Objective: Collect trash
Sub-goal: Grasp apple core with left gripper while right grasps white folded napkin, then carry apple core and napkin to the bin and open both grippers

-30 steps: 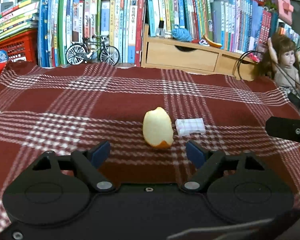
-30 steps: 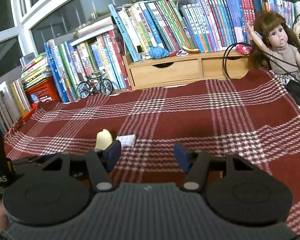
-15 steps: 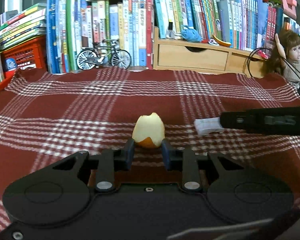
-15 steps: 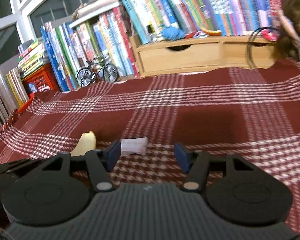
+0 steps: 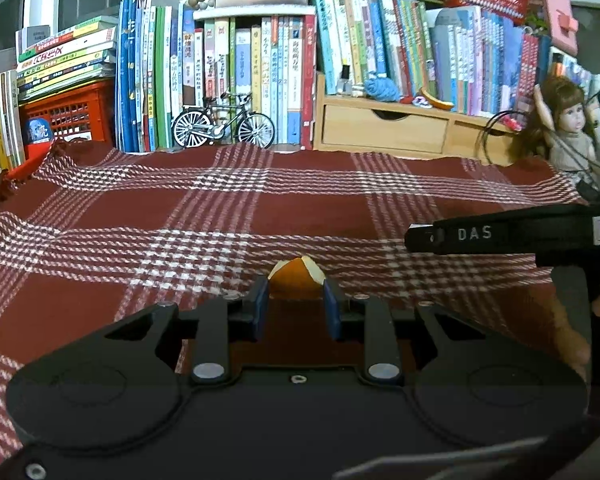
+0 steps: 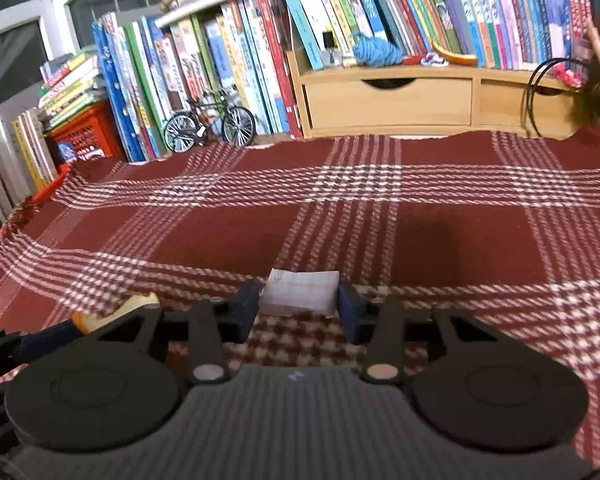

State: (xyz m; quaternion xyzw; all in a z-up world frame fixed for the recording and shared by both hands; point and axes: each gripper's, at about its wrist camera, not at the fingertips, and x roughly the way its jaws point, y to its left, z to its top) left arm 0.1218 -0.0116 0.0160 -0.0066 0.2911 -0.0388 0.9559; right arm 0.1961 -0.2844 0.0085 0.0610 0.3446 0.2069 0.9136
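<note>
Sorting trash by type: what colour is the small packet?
White, with faint print, on the packet; the right wrist view shows it best.

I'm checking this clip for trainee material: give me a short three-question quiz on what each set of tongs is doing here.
1. True or false: the left tongs are shut on the orange peel.
2. What sits between the right tongs? A) toy bicycle B) white paper packet C) doll
3. What covers the table?

Key:
1. True.
2. B, the white paper packet; the pads have just closed onto it.
3. A red plaid cloth.
</note>
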